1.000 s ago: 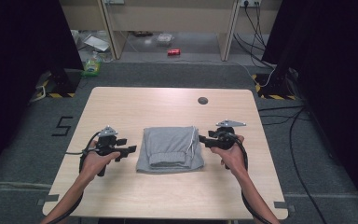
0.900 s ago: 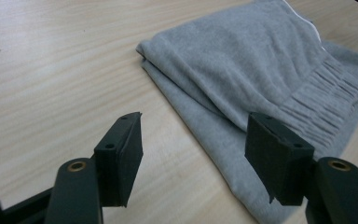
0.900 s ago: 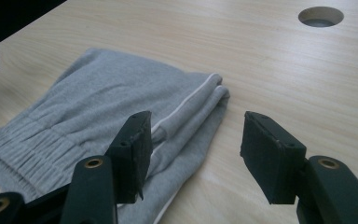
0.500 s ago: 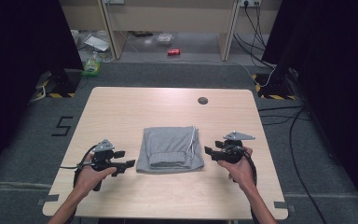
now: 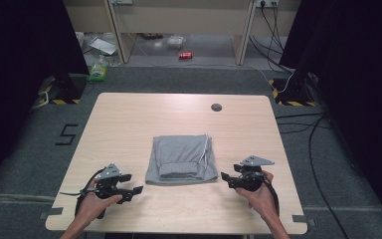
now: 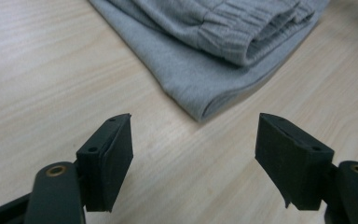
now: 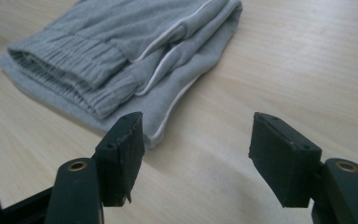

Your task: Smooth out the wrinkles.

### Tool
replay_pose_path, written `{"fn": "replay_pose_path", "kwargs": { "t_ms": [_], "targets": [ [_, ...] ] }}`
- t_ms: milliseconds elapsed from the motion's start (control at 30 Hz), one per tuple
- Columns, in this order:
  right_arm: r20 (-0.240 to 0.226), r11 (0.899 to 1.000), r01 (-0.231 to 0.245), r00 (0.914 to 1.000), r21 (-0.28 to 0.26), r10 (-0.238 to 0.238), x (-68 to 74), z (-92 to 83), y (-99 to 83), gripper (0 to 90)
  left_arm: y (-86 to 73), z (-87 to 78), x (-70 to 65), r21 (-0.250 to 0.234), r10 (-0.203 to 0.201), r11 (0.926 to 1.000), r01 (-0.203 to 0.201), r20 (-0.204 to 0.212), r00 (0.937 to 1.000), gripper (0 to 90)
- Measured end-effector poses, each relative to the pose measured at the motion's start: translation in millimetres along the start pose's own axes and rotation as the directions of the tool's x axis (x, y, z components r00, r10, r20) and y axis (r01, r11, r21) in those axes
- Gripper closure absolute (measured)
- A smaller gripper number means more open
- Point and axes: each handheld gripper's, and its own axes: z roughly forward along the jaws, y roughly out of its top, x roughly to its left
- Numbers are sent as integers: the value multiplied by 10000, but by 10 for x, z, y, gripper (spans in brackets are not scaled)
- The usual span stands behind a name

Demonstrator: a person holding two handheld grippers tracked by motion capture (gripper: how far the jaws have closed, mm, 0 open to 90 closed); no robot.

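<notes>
Both pairs of jaws had just been opening and were held apart with nothing between them, the left gripper [image 5: 129, 184] and right gripper [image 5: 227, 179] being kept near the front edge of the light wooden table [image 5: 129, 119]. The folded grey knit garment with a white drawstring [image 5: 181, 158] was laid between them, untouched.

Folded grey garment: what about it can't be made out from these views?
- Grey garment: what kind of garment it is; the folds hide its inner layers in the high view.
- Left gripper view: its far part is cut off by the top edge.
- Right gripper view: its near corner sits behind the gripper's own jaw.
- Dark round spot on the table: too small to identify.
</notes>
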Motion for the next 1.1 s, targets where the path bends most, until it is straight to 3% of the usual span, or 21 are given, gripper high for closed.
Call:
{"fn": "replay_pose_path", "kwargs": {
  "t_ms": [300,533,633,733,867,1100],
  "targets": [
    [217,9953,699,9972,671,-715,155,-11,-148,305,-179,-86,-59,202,587,9981,-578,-453,9973,250],
    [311,9894,987,9942,1069,-1025,242,-19,-248,275,-266,-103,-123,214,1046,9944,-1031,-909,9904,230],
    [409,9879,1033,9932,1153,-1087,262,-25,-283,260,-308,-85,-139,307,1344,9908,-1318,-1134,9844,213],
    [481,9848,1108,9918,1340,-1182,272,-17,-320,251,-321,-95,-152,339,1378,9903,-1347,-1189,9833,207],
    [699,9738,1400,9855,1790,-1545,297,25,-356,168,-326,-99,-152,341,1339,9908,-1307,-1243,9832,204],
    [620,9713,1456,9852,1880,-1597,297,18,-364,146,-325,-95,-154,363,1366,9904,-1331,-1207,9832,191]
  ]
}}
